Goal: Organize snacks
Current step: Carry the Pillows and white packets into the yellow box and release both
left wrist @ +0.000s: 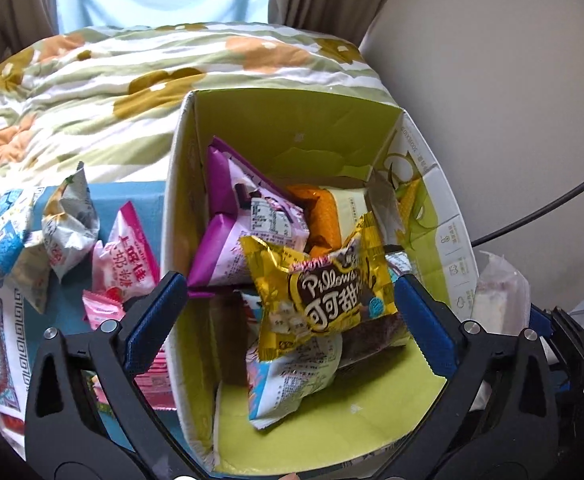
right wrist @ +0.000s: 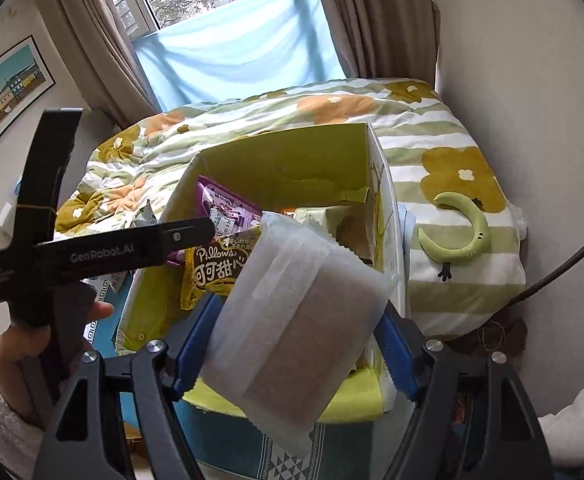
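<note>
left gripper (left wrist: 288, 312): jaws standing wide apart over the box, pads pressing on nothing; gold packet (left wrist: 323, 292) is lying between them, loose on the pile.
right gripper (right wrist: 288, 344): clamped on a translucent white packet (right wrist: 295, 316), blue pads (right wrist: 194, 344) pinching its two sides, packet sticking up and tilted toward the box.
box (left wrist: 292, 120): green-lined carton, open top, already holding a purple packet (left wrist: 244, 216), an orange one (left wrist: 323, 216) and more underneath.
loose snacks (left wrist: 128, 256): pink and grey-white packets are waiting on the blue surface just left of the box (still unsorted).
step, my read: the white packet is going in next.
doing it well: bringing it fully over the opening before letting go, aiming at the bare green floor near the front; clearing the left gripper aside first so the two aren't colliding.
risk: packet looks soft, could catch the rim.
</note>
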The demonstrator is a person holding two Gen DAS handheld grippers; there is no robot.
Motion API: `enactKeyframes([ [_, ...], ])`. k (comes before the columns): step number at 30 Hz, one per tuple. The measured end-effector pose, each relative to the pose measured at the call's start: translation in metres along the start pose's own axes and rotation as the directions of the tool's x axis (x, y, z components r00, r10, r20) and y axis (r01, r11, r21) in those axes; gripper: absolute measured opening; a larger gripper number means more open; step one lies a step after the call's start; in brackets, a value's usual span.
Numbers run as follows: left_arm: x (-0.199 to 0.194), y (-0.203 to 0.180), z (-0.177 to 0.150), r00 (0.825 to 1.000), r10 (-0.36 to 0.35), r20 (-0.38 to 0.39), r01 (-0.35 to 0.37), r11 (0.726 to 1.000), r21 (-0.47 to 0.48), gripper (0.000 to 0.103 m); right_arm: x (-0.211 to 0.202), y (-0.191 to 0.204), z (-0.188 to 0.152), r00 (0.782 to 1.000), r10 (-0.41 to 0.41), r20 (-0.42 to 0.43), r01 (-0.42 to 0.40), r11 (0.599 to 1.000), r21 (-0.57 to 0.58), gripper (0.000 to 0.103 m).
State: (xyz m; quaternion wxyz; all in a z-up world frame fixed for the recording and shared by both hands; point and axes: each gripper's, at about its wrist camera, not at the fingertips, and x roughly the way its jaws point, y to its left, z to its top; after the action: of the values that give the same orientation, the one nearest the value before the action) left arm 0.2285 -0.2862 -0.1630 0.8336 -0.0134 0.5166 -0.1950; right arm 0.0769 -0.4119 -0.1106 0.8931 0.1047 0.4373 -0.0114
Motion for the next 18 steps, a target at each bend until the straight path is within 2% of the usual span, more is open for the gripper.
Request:
enactKeyframes([
  [5,-0.022,0.015,-0.022,0.999,0.034,0.011,-0.034,0.999,0.003,0.102,0.002,0.011,-0.002,1.0,0.014,-0.002,-0.014,0.999,-0.046,0.071],
  [8,-0.032,0.026,-0.032,1.0,0.024,0.02,-0.023,0.999,-0.024,0.102,0.005,0.017,0.001,1.0,0.027,0.001,-0.027,0.997,-0.073,0.071],
  [12,-0.039,0.037,-0.038,0.999,0.04,0.033,-0.039,0.999,-0.034,0.102,0.017,0.024,0.004,1.0,0.022,-0.017,-0.024,0.989,-0.148,0.071],
  [16,-0.041,0.047,-0.039,0.997,0.059,0.043,-0.057,0.997,-0.046,0.102,0.03,0.021,0.007,0.998,0.049,-0.035,-0.054,0.986,-0.16,0.072],
  [18,-0.04,0.049,-0.04,0.997,0.058,0.04,-0.056,0.997,-0.047,0.102,0.031,0.02,0.008,0.998,0.049,-0.029,-0.053,0.986,-0.159,0.078],
])
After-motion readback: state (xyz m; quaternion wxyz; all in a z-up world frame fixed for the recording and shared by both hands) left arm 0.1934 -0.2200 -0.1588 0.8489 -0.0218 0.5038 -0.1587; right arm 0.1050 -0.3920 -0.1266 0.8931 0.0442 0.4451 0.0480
